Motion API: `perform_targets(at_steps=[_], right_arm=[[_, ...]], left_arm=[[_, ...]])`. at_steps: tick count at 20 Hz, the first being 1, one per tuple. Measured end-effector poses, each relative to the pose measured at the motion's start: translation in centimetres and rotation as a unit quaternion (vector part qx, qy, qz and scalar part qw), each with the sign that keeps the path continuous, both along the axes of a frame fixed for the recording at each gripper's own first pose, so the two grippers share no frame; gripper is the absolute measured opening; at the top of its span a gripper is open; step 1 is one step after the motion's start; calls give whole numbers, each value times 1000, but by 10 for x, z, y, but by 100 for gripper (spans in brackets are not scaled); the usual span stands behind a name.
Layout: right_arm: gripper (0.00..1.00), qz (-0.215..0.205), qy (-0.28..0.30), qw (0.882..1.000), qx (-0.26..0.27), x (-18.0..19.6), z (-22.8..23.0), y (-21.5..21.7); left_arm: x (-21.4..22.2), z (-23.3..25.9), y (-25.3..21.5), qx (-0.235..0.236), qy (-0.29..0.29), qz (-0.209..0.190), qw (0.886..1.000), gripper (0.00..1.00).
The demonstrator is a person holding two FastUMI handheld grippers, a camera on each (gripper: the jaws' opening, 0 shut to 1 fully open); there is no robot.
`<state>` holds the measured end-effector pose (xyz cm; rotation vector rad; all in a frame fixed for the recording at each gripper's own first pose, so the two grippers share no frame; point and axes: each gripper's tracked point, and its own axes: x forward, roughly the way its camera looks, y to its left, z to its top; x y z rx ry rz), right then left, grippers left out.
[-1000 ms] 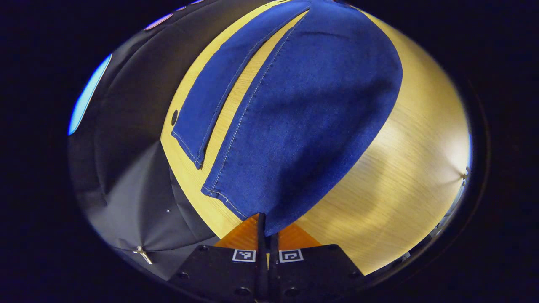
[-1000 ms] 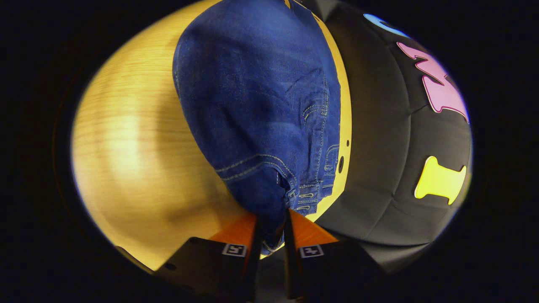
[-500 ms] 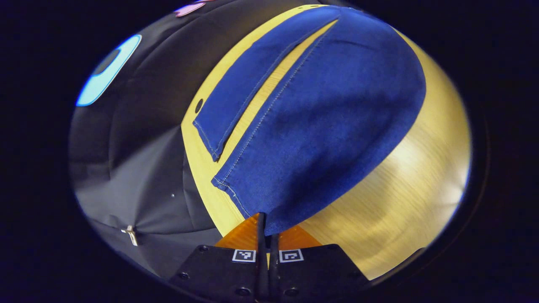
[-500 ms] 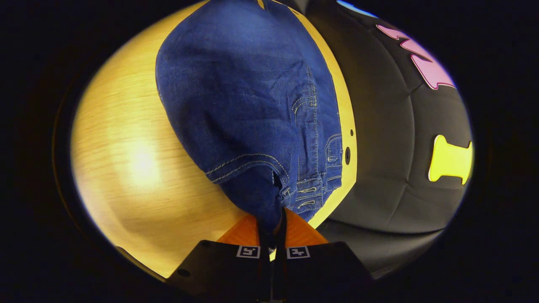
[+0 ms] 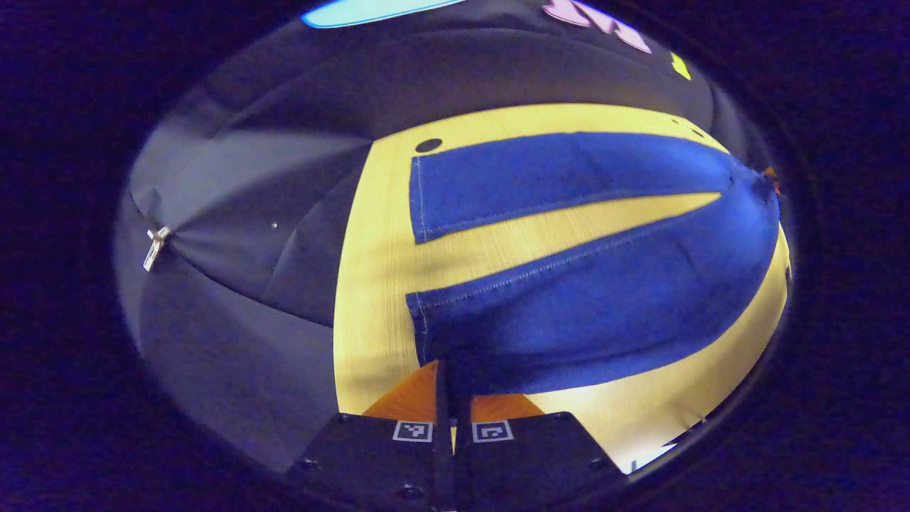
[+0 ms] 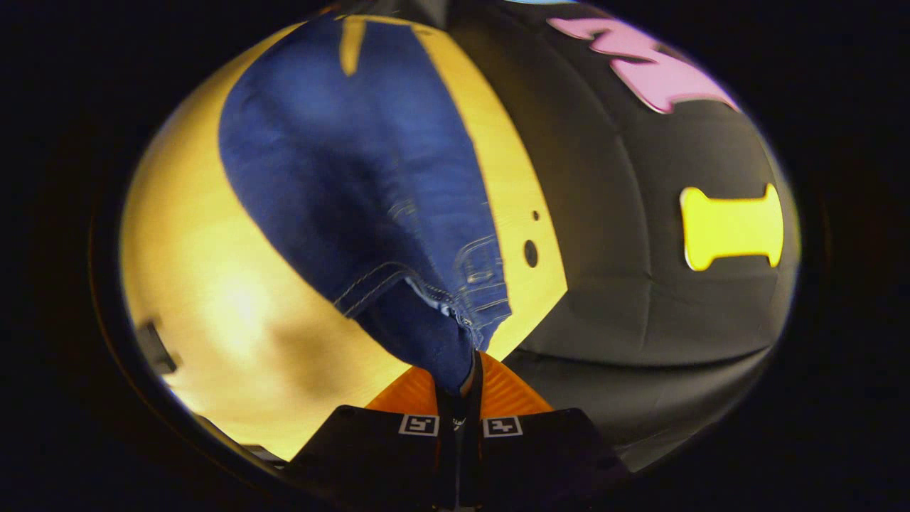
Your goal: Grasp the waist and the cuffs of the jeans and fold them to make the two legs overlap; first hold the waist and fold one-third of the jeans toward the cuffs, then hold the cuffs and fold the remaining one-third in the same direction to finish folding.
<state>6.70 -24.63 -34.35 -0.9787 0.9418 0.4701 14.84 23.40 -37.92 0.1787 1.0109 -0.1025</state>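
You're on the leg-overlap fold; left gripper (image 5: 448, 370) pinches a cuff (image 5: 426, 334), right gripper (image 6: 466, 380) pinches the waist (image 6: 441, 313); jeans (image 5: 604, 299) half-raised over the table (image 5: 370, 299); next, carry the held leg onto the flat one.

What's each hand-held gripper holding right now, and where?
Both hold the jeans. Left hand-held gripper pinches the near leg's cuff; right hand-held gripper pinches the waist.

The cuff (image 5: 455, 355) corner is hidden inside the left claw (image 5: 453, 387), and the waist (image 6: 455, 355) edge disappears between the right claw's (image 6: 462, 391) closed fingers. Far ahead of the left claw, the other claw (image 5: 771, 181) is too small to make out. Left of the right claw, a dark object (image 6: 156, 347) at the worktop (image 6: 213, 299) edge is blurred.
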Motion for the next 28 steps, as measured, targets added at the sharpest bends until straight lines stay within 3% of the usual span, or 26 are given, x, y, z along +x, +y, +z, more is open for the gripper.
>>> perform_targets(at_steps=[3,7,9,11,14,18,21,22,24,25,26,28], right_arm=[[8,-101,15,993,60,44,11,2],[8,-197,49,973,113,93,4,11],[8,-260,72,952,147,115,-10,16],[7,-326,100,923,177,128,-21,20],[7,-412,125,875,220,149,-50,22],[9,-475,131,830,260,161,-75,24],[24,-516,107,796,298,172,-68,32],[41,-526,89,785,315,180,-65,32],[74,-537,49,772,336,189,-53,25],[84,-539,32,770,339,186,-46,20],[87,-541,15,767,344,182,-39,19],[89,-553,-22,755,353,166,-29,15]], left_arm=[[40,33,-9,-60,-3,49,997,6],[109,37,-17,-146,22,106,983,6],[140,34,-22,-186,36,123,974,6],[168,31,-21,-206,47,138,968,6],[194,12,-22,-215,70,159,961,6],[216,-27,-22,-186,91,174,963,17],[223,-23,-20,-170,82,175,966,26],[227,-14,-21,-167,66,173,969,29],[232,13,-18,-162,27,170,972,63],[232,26,-19,-165,7,165,972,80],[230,36,-17,-157,-13,163,974,96],[220,52,-13,-132,-54,153,978,95]])
